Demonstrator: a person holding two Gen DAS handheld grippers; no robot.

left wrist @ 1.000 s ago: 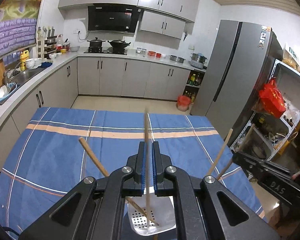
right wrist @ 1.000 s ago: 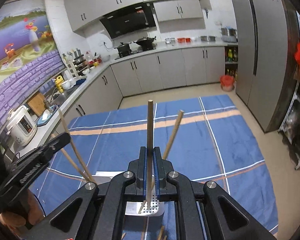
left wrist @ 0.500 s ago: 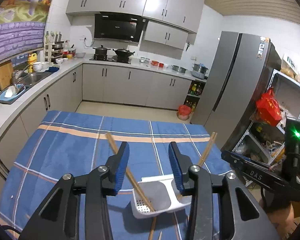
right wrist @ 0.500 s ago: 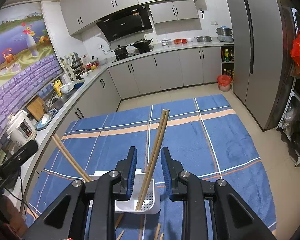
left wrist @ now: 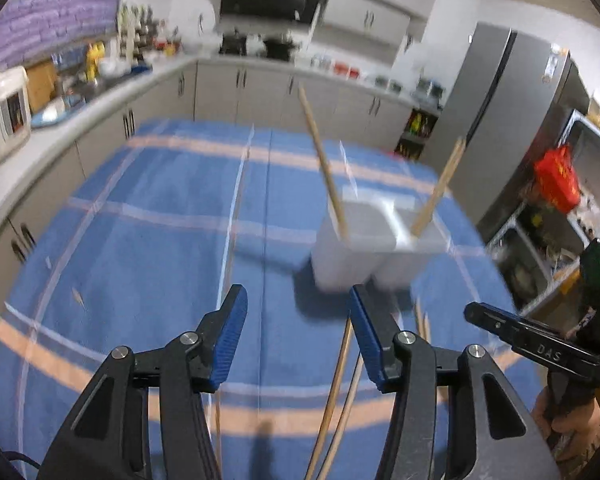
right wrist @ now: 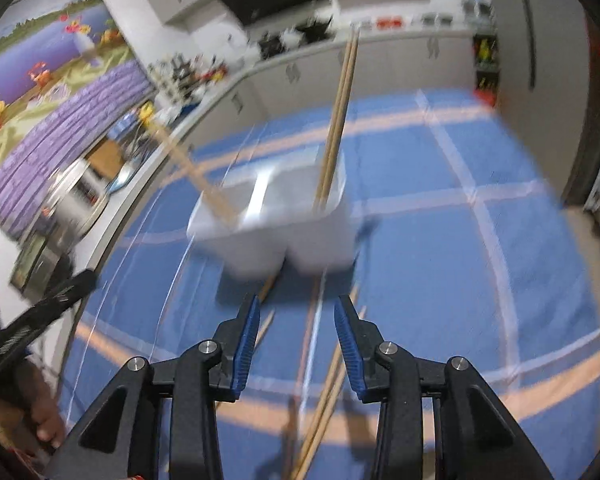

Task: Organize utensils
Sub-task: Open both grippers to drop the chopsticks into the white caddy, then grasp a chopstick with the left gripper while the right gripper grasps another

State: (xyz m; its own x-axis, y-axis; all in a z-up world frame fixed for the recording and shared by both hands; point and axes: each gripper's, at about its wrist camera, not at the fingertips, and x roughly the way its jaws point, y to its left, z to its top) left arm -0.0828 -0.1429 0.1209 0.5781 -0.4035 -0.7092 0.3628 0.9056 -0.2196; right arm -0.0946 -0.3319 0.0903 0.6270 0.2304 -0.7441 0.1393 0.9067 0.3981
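Both views are blurring, yet each is showing the white plastic two-compartment utensil holder (left wrist: 374, 240) standing on the blue plaid tablecloth with orange and white stripes (left wrist: 148, 216), ahead of the fingers. The left wrist view is showing one pale wooden chopstick (left wrist: 324, 168) leaning left out of the left compartment and another (left wrist: 438, 188) leaning right out of the right one; only the right wrist view is revealing that the right compartment is holding a pair of chopsticks (right wrist: 336, 120) side by side. Loose wooden chopsticks (left wrist: 334, 392) are lying flat on the cloth near the holder, running toward the cameras. The left gripper (left wrist: 298, 336) is hanging with its blue-padded black fingers spread wide around nothing, and the right gripper (right wrist: 296, 340) is doing likewise, its fingers parted and empty. Only the left wrist view is catching the tall grey steel refrigerator (left wrist: 496, 120) and a red bag (left wrist: 556, 178) at far right; only the right wrist view is showing the purple floral wall mural (right wrist: 52, 92) at left. Grey kitchen cabinets (left wrist: 260, 92) are lining the far wall.
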